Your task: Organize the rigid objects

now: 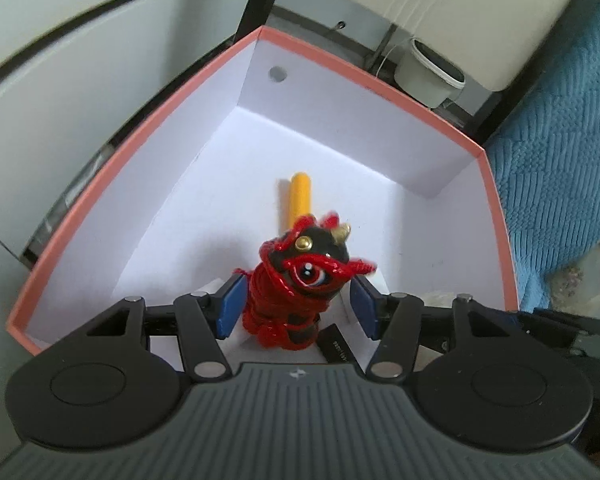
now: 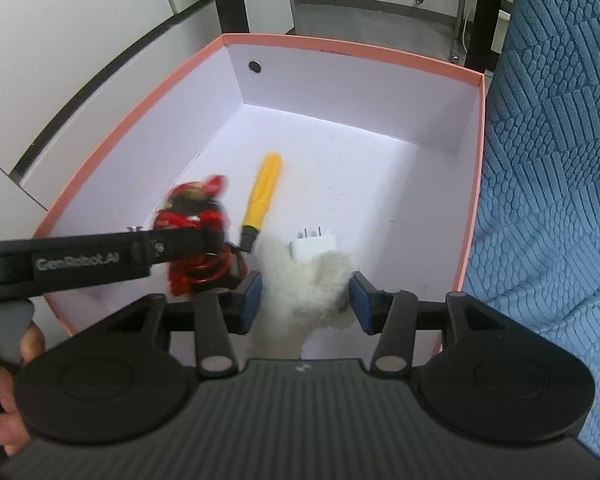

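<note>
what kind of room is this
Likely a home living space: a blue textured sofa or bedspread beside the pink-rimmed storage box, a small bin on the floor, and pale cabinet panels behind.

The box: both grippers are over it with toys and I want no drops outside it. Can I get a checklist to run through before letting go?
1. Red and black figure between the left gripper jaws: ok.
2. Left pads pressing on it: cannot tell.
3. White fluffy toy between the right gripper jaws: ok; pads apart from it.
4. Both toys inside the pink box walls: ok.
5. Landing spots clear of the yellow tool and white plug: not ok, both lie close.
</note>
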